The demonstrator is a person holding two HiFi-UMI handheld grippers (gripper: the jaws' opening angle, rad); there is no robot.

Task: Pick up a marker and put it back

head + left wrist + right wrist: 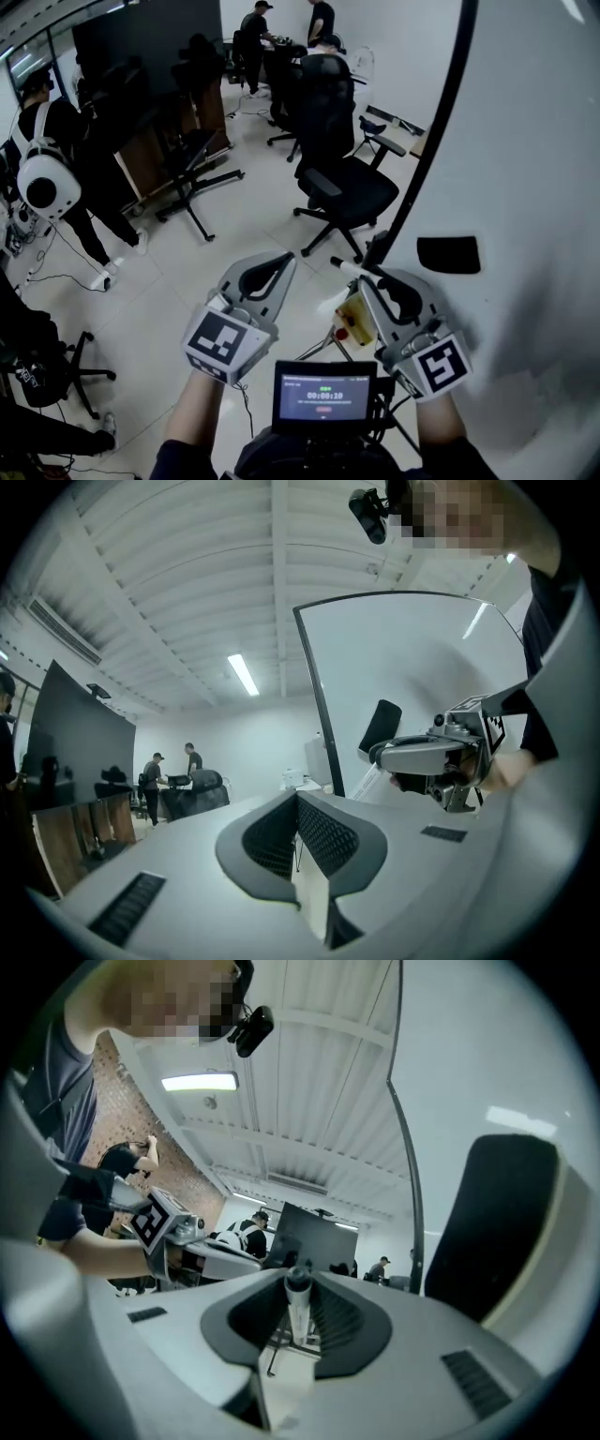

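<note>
While the right gripper (pixel 373 279) clamps a white marker (pixel 298 1302) beside the whiteboard (pixel 525 141), the left gripper (pixel 297 799) shows jaws closed together, empty.

Grey left gripper (pixel 279 261) & right gripper (pixel 370 279), black ribbed pads (pixel 323 841), 2 b/w marker cubes (pixel 222 342), dark top (pixel 56 1101)

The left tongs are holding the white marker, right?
Not quite. The right tongs hold the white marker. The left tongs are shut with nothing in them. The right gripper view shows it pinched there.
</note>
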